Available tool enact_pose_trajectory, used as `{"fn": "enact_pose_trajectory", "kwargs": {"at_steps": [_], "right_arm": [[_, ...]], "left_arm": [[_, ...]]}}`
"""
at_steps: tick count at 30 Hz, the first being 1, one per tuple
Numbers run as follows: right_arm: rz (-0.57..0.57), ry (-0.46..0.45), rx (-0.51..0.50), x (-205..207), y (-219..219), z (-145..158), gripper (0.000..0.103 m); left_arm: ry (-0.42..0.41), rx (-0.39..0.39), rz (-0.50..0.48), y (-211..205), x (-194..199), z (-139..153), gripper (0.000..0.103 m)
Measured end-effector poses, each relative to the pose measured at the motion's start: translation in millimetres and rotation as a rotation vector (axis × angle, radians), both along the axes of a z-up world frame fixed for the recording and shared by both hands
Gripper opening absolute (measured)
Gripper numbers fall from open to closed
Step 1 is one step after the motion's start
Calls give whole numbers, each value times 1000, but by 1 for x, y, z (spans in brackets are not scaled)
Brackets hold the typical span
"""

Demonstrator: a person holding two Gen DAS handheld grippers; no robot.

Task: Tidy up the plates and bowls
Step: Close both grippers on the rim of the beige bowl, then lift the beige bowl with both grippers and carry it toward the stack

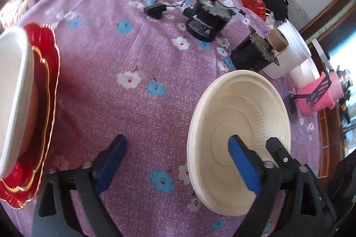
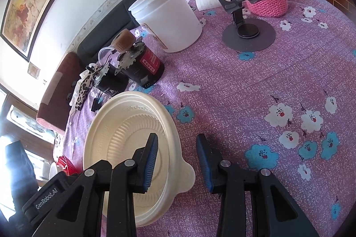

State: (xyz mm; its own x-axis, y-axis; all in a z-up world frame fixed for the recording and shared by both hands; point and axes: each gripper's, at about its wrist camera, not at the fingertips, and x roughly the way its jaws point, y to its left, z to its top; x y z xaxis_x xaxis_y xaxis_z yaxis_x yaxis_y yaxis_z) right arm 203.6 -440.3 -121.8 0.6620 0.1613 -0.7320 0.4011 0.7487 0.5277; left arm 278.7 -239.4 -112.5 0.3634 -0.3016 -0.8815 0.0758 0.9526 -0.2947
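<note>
Covering the table: purple flowered cloth (image 1: 138, 41), woven, soft. Stacked at left edge: red scalloped plate (image 1: 47, 90), gold-rimmed, glossy, under a white dish (image 1: 13, 85). Standing near right: cream ribbed bowl (image 2: 124, 125), round, matte, tabbed rim. Right gripper (image 2: 176, 164): jaws part-open astride that rim, not yet pinching. Left gripper (image 1: 178, 161): jaws wide, empty. Judged step: gripping bowl; next, close, lift, carry to stack.

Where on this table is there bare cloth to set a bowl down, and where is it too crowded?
Free: the wide stretch of tablecloth between the red plate stack and the cream bowl; also the patch right of the bowl, in front of the phone stand. Crowded: the far edge, with black jars, white tub and cables.
</note>
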Motion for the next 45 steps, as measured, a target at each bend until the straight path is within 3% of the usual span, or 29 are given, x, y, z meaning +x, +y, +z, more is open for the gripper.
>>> {"fn": "enact_pose_trajectory", "kwargs": {"at_steps": [4,6,16,22,30,35,45], "right_arm": [[0,7,2,2,0,-2,34],[4,10,-1,3,0,-3,33],[-2,15,-8,4,1,-5,24],[3,22,-27,5,4,-6,21],[-7,11,-69,5,7,-5,20],[-8,5,-79,4,8,-4,20],[-11,5,-82,3,8,-4,20]], "left_arm": [[-31,35,-19,-4,-2,1,83],[-35,46,-37,-6,-1,0,74],[-56,74,-43,-7,-3,-1,73],[-69,94,-68,-10,-6,0,64],[-104,116,-107,-16,-9,-1,30],[-125,121,-139,-22,-12,0,19],[-136,134,-147,-25,-14,1,17]]}}
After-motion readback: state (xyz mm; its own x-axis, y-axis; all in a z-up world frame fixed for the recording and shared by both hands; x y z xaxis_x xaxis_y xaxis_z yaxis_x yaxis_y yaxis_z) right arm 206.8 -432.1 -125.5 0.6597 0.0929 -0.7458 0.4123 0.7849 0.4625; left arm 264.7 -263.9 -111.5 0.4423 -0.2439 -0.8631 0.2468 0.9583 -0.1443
